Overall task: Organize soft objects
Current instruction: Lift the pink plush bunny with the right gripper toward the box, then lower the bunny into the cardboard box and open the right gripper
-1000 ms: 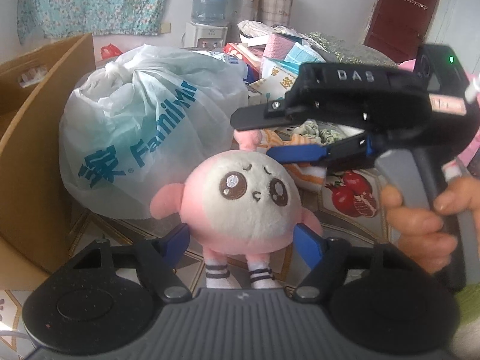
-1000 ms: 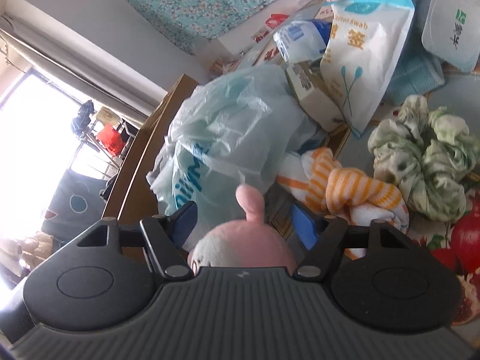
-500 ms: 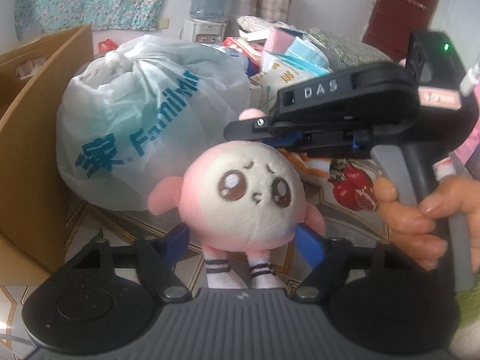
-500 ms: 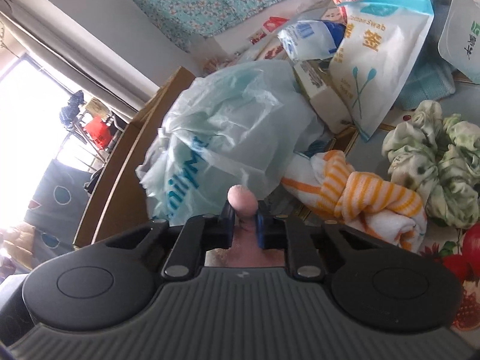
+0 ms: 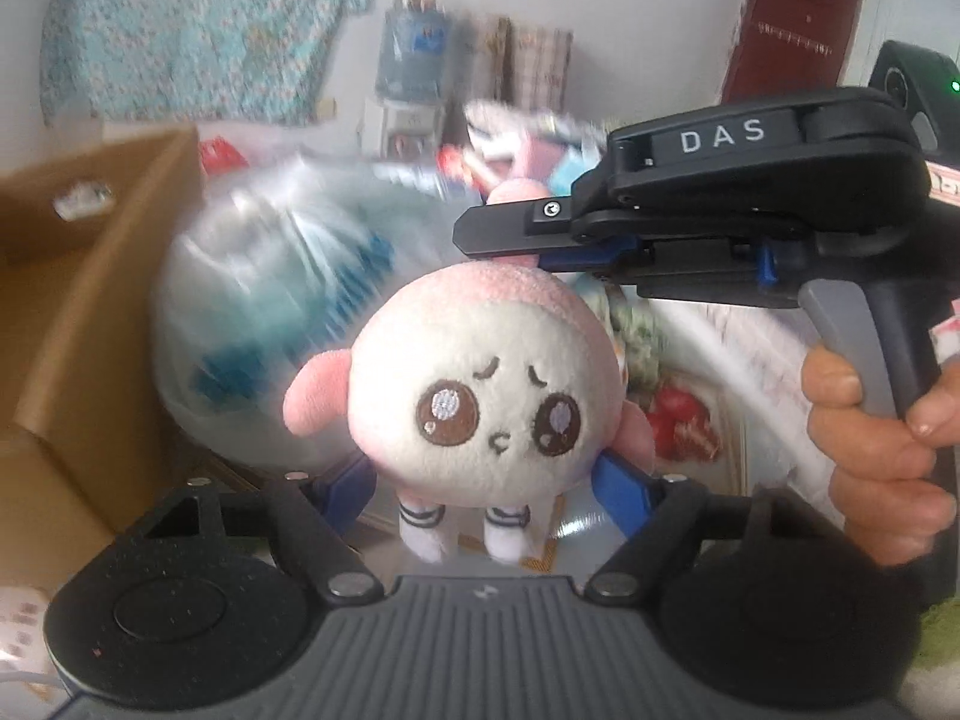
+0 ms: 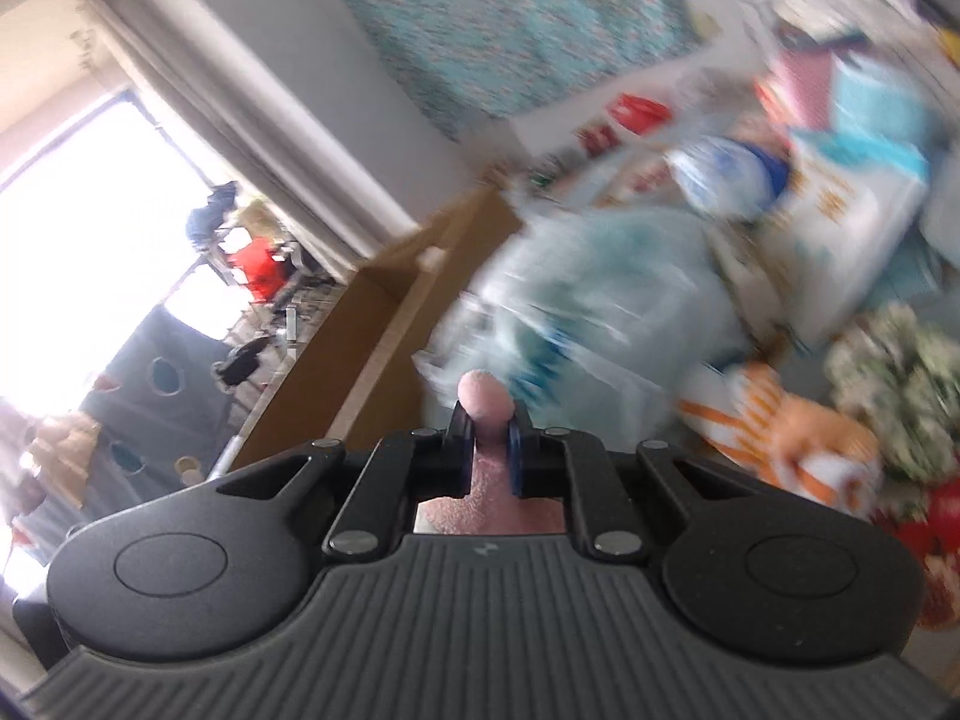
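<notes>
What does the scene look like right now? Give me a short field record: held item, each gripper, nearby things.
held item: pink plush toy, hanging in the air
right gripper: shut on the plush's top nub
left gripper: jaws closing, either side of the plush's lower body; contact unclear
behind plush: tied white plastic bag
left of bag: cardboard box
right-wrist view, right side: orange striped cloth, blurred
</notes>
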Available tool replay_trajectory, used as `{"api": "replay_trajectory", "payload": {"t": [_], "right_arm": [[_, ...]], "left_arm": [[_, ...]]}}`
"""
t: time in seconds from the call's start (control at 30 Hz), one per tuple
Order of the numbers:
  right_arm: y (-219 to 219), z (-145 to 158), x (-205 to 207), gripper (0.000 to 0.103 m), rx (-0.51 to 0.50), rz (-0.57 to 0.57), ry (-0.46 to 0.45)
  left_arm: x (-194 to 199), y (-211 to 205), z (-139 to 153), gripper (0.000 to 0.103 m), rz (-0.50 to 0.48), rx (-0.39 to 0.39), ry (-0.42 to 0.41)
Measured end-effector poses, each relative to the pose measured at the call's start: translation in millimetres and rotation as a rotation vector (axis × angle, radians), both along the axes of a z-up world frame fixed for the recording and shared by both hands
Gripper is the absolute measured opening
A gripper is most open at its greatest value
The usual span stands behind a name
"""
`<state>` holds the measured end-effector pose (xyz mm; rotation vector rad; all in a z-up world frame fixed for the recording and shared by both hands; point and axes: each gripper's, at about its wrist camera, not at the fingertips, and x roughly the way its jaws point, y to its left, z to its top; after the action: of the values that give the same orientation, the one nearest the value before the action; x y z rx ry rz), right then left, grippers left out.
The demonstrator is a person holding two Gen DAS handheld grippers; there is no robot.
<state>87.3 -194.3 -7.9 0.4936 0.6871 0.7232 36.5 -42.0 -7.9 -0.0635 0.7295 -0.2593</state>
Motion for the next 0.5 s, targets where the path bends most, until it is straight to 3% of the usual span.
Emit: {"api": "replay_trajectory", "payload": {"t": [0.27,0.4,0.5], "right_arm": [[74.5,71.7,30.3,0.009,0.072,0.228,-0.136],[123.7,95.4,68.5,0.009,0.106,0.314,-0.112],[162.0,100.4,101.3,0.009,0.104,0.344,-0.082]], "left_arm": [[-5.6,60.5,75.9,0.080,0.156,0.093,-0.104],[16.5,105.5,101.1,0.081,0.228,0.124,-0.089],[44.8,137.1,104.4,0.081,0.283,0.110,-0.048]]}}
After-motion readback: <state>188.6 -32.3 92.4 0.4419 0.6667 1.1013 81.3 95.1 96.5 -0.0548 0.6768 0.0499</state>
